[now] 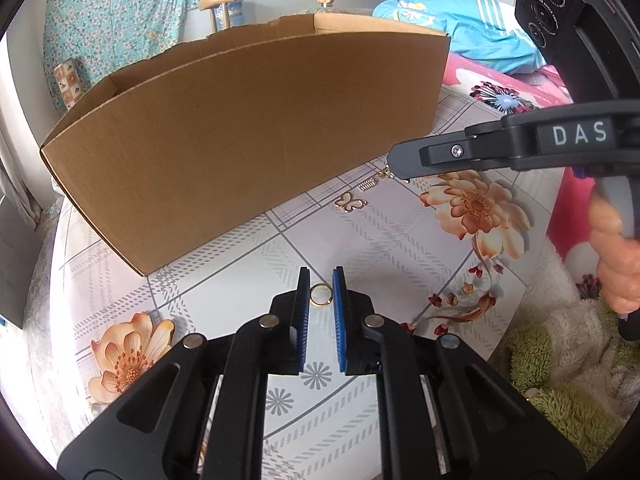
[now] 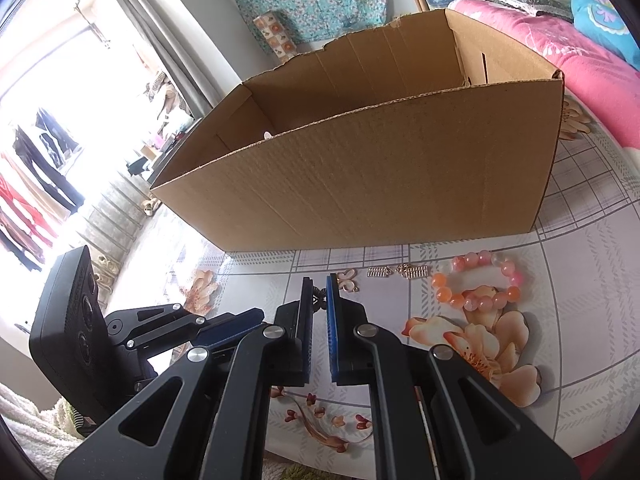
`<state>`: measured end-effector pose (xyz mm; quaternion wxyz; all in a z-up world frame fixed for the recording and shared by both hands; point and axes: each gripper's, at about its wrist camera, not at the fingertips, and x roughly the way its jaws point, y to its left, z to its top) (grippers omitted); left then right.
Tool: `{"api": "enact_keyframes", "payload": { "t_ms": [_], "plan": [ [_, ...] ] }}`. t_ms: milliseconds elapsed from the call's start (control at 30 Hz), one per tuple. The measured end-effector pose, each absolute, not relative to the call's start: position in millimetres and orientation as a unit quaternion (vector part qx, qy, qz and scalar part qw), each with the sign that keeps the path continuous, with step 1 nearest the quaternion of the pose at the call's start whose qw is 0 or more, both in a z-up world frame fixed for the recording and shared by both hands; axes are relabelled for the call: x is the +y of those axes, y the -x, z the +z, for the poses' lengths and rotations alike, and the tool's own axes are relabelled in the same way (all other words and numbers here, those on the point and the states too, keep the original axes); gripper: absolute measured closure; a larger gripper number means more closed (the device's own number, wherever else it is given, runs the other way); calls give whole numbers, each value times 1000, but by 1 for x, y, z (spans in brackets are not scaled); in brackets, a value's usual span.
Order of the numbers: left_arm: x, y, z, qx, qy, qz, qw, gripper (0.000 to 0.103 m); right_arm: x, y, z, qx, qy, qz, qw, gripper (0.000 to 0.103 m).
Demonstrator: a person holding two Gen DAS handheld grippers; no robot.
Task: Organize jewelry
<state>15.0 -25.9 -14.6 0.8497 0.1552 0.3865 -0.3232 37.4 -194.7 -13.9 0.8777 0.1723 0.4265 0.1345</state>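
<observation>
Blue-padded tongs of the left gripper [image 1: 321, 280] stand narrowly apart around a small gold ring [image 1: 321, 294] lying flat on the floral tablecloth [image 1: 400, 248], near the table's front edge; the ring sits between the pads, but whether they already press on it cannot be told. Toward the right side of the table, the right gripper [image 2: 319, 282], held in a person's hand [image 1: 618, 252], has its tongs pressed together on a small gold clasp or chain end [image 1: 386, 173] resting at the foot of an open cardboard box [image 1: 248, 132], which occupies the middle of the table toward its far edge. Loose pieces line the cloth just in front of the box's near wall: a gold butterfly charm [image 2: 347, 282], two small ribbed metal pieces [image 2: 379, 272], and, nearer the right edge, a pink and orange bead bracelet [image 2: 480, 285]. By appearances this is the pick-up stage, each hand claiming one item, with most of the jewelry not yet gathered. A sensible next move would be to firm the left pinch on the thin ring, lift both pieces clear of the cloth, and carry them over the box's rim; the flat ring could easily slip free.
</observation>
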Motion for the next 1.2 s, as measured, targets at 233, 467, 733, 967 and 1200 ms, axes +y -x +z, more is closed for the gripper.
{"api": "enact_keyframes", "payload": {
  "t_ms": [233,467,733,967,1200],
  "plan": [
    [-9,-12,54,330,-90,-370,863,93,-196,-29,35,375,-151,154,901,96],
    [-26,-68,99,304,-70,-355,881,93,-203,-76,84,339,-101,162,921,96],
    [-52,-157,69,416,-21,-328,848,92,-225,-158,60,423,-130,149,885,95],
    [-46,-151,66,415,-5,-315,853,64,-240,-168,54,430,-157,139,878,94],
    [-22,-129,87,377,7,-314,871,64,-252,-144,74,395,-157,132,895,81]
  ]
}}
